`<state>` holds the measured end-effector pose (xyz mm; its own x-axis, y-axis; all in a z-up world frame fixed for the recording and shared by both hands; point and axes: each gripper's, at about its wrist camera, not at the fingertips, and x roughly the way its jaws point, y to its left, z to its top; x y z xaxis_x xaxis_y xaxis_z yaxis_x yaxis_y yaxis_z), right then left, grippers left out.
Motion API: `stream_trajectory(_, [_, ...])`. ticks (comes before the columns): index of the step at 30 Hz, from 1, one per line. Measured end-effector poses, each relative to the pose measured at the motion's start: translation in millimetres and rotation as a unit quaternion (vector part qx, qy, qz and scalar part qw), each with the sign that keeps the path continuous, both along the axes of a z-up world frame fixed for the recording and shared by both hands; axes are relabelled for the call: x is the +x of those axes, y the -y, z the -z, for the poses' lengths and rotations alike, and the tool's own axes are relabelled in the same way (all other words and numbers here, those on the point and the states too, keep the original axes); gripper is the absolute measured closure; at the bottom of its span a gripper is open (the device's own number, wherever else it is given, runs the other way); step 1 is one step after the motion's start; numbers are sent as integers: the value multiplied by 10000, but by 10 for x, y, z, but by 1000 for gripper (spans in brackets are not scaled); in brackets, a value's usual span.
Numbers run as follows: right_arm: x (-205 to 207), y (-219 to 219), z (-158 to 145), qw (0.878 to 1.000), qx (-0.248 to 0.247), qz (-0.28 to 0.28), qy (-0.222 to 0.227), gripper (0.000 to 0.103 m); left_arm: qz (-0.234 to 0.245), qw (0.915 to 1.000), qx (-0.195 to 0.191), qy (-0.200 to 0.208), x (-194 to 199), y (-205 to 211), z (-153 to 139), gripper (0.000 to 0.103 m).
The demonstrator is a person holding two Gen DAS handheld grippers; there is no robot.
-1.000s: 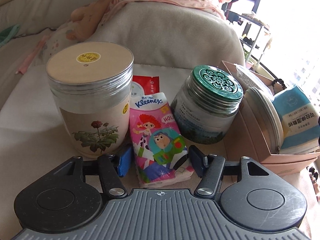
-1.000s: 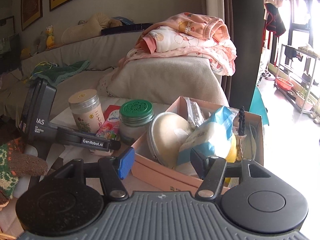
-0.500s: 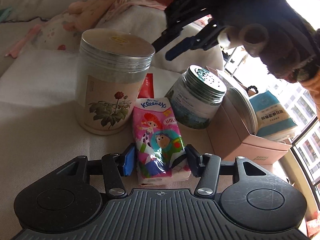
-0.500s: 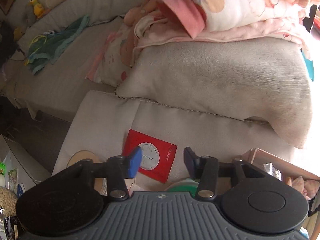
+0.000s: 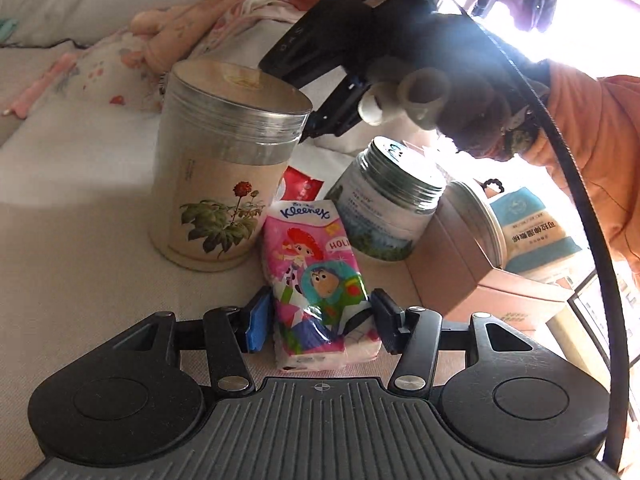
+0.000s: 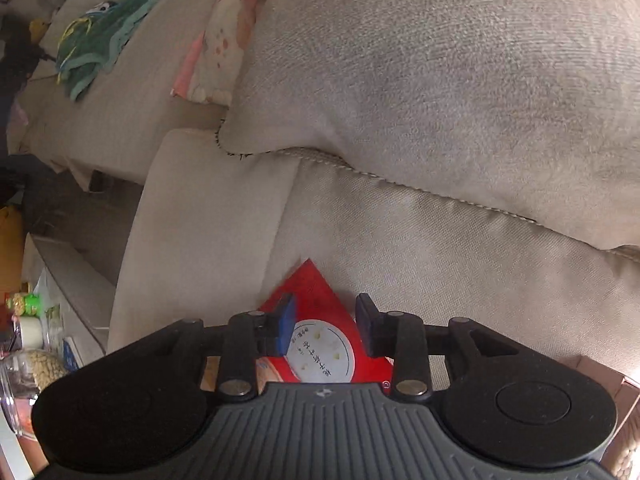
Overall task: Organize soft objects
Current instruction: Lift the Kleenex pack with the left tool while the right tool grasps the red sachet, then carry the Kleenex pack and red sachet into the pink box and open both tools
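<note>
A pink Kleenex tissue pack (image 5: 316, 280) lies on the beige seat cushion (image 5: 80, 240). My left gripper (image 5: 320, 322) is shut on its near end, with a pad against each side. A red sachet (image 5: 302, 188) with a white disc lies behind the pack, between two jars. In the right wrist view my right gripper (image 6: 325, 322) points steeply down over that red sachet (image 6: 320, 356). Its jaws are opening and stand apart above the sachet without pressing it. The right tool's black housing (image 5: 320, 36) hangs over the jars in the left wrist view.
A tall flower-print jar (image 5: 224, 184) and a green-lidded jar (image 5: 384, 216) flank the sachet. A pink cardboard box (image 5: 480, 292) on the right holds a round tin (image 5: 480, 220) and a blue-white pack (image 5: 532, 232). A grey cushion (image 6: 440, 80) rises behind. An orange sleeve (image 5: 592, 140) shows.
My right gripper swung from over the pink box to above the red sachet, tipped downward, and its jaws narrowed. My left gripper closed onto the tissue pack.
</note>
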<state>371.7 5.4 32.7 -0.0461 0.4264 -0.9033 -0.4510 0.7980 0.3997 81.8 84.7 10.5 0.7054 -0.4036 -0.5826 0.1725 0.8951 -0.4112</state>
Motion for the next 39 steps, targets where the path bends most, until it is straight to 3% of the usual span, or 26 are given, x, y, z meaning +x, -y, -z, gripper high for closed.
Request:
stream_trajectory(4, [-142, 211, -194, 9988, 469, -96, -132, 70, -7, 9999, -138, -85, 27, -41, -7, 45])
stream_trajectory(8, [-205, 326, -179, 9962, 775, -105, -394, 76, -1, 9995, -206, -226, 78, -66, -26, 45])
stream_trajectory(13, [-114, 309, 20, 9971, 533, 122, -530, 86, -141, 9981, -400, -446, 120, -104, -44, 45])
stream_trajectory(16, [-135, 326, 26, 9969, 623, 219, -422, 92, -147, 9976, -401, -544, 143, -102, -64, 46])
stream_trajectory(21, [-336, 436, -359, 9977, 554, 241, 293, 98, -167, 9977, -315, -584, 158, -71, -99, 53])
stream_trajectory(25, [-509, 572, -721, 9954, 582, 387, 660, 99, -227, 9994, -140, -236, 37, -54, -305, 62])
stream_trajectory(30, [-778, 684, -1250, 9890, 716, 367, 1240, 99, -186, 9987, 52, 469, -118, -9, -727, 63])
stream_trajectory(39, [-1348, 1140, -2138, 9688, 922, 674, 2198, 99, -148, 9848, 716, 1577, -118, 295, -1564, 63])
